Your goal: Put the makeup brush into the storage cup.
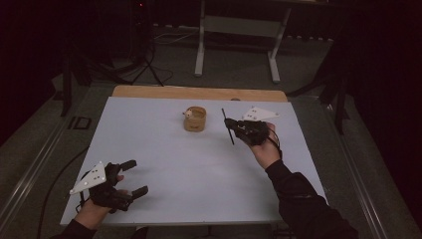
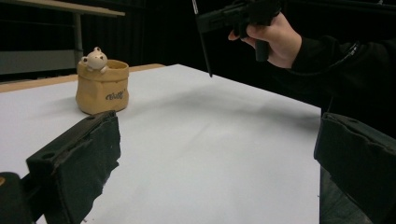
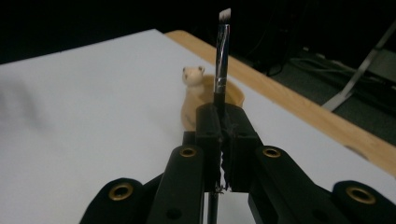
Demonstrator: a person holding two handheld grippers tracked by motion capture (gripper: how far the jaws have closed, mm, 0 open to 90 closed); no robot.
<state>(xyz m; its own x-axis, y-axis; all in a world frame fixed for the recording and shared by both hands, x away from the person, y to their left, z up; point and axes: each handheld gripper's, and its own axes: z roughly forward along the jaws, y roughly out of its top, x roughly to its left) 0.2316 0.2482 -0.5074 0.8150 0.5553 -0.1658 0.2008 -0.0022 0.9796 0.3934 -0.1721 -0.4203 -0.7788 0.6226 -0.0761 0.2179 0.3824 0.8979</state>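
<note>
Brush (image 3: 222,56): right claw (image 1: 233,125) is gripping it beside beige pot (image 1: 194,119), mid-far table (image 1: 164,164); left claw (image 1: 133,177) is resting near-left, wide, holding nothing.

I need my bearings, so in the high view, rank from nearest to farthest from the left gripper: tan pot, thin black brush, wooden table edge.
From the left gripper:
1. Tan pot, mid-table.
2. Thin black brush, right, in the right gripper.
3. Wooden table edge, far side.
</note>
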